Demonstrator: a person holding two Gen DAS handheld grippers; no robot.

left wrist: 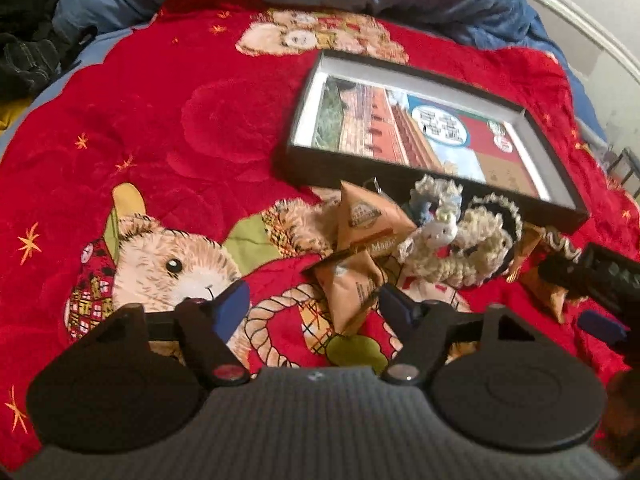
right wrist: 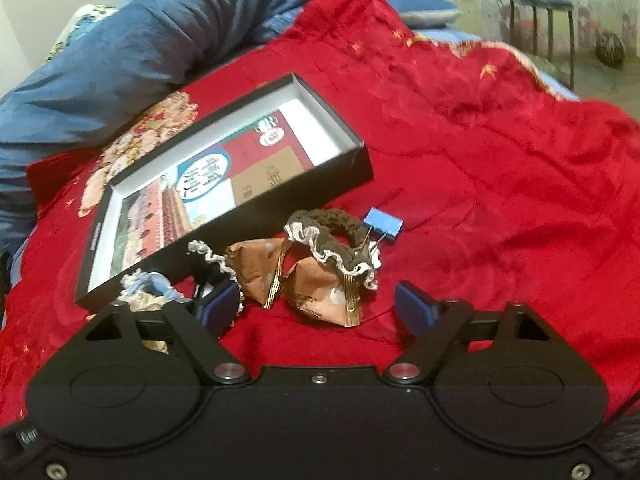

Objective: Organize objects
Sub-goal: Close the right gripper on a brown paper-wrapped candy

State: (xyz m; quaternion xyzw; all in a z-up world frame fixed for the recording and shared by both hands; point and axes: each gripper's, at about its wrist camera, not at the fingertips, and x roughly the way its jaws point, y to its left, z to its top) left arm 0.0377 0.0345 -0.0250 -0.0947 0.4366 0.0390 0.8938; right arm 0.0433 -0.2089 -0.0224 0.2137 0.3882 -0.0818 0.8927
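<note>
- The brown snack packet (right wrist: 316, 292) lies at 12 o'clock of the right gripper (right wrist: 316, 300), just ahead between its released jaws; nothing is gripped.
- The left gripper (left wrist: 312, 300) is also released, with its own packet (left wrist: 352, 288) at about 1 o'clock.
- Both packets are crinkled and lie on the red blanket (right wrist: 500, 200), near the black box (right wrist: 360, 168).

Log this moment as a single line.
phase: approach | left gripper: open, empty, over tan snack packet | right gripper: open, empty, before brown foil packet | black shallow box: no loose items inside

box print (left wrist: 436, 128) blurred, stool (right wrist: 540, 4) cropped
</note>
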